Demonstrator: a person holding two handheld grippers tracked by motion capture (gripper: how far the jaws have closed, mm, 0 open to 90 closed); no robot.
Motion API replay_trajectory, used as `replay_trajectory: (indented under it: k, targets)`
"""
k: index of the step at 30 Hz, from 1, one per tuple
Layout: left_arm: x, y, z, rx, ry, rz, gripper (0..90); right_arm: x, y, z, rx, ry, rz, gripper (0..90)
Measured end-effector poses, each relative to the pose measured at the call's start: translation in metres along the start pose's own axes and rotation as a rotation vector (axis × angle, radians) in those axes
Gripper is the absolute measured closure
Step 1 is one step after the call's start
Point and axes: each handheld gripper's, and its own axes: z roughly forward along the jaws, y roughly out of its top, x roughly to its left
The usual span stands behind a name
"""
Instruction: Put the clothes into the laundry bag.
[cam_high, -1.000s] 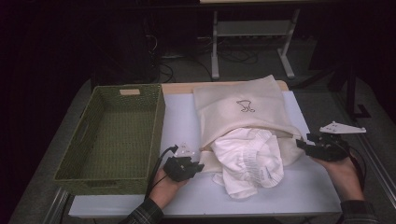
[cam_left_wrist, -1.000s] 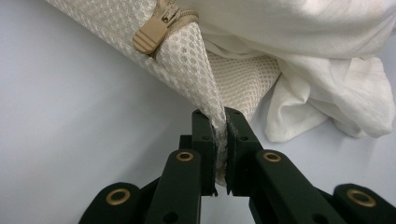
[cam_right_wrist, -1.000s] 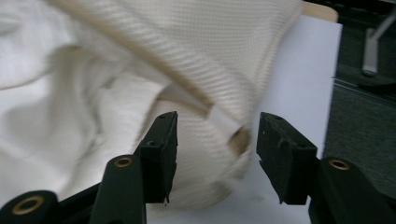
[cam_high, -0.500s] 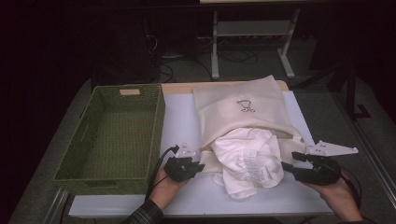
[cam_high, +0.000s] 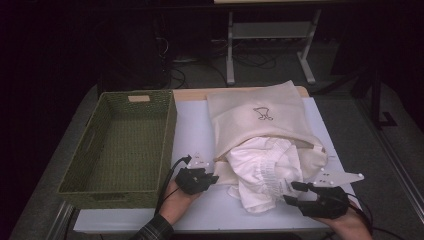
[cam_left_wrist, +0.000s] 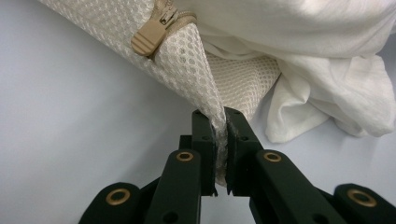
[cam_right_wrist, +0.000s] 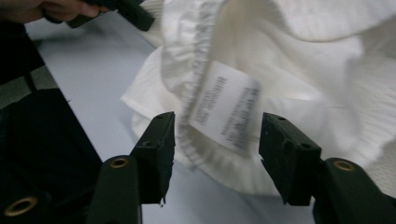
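While the left tool (cam_left_wrist: 221, 140) pinches the mesh bag (cam_high: 260, 117), its mouth faces the person.

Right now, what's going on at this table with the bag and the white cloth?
A person is working a handheld claw in each hand. The left claw is clamped on the edge of a cream mesh laundry bag, pinning it to the table. The right claw is open at a white garment spilling halfway out of the bag's mouth, its care label between the jaws, not yet gripped. A green woven basket sits beside them.
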Motion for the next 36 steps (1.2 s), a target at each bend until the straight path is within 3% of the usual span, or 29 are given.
replay_trajectory:
  k: [8, 15, 27, 36]
  targets:
    - [0.000, -0.002, 0.001, 0.005, -0.005, -0.001, 83.6, 0.007, 0.000, 0.032, 0.094, 0.007, -0.043, 60.6]
    - [-0.001, -0.002, 0.002, 0.009, -0.003, 0.003, 83.6, 0.002, 0.002, 0.047, 0.126, 0.008, -0.051, 81.4]
    - [-0.001, -0.003, 0.002, 0.012, -0.002, 0.005, 83.6, -0.025, 0.019, 0.043, 0.027, -0.100, -0.020, 85.4]
    - [-0.002, -0.003, 0.002, 0.015, 0.002, 0.007, 83.8, -0.045, 0.029, 0.048, 0.005, -0.153, -0.006, 85.3]
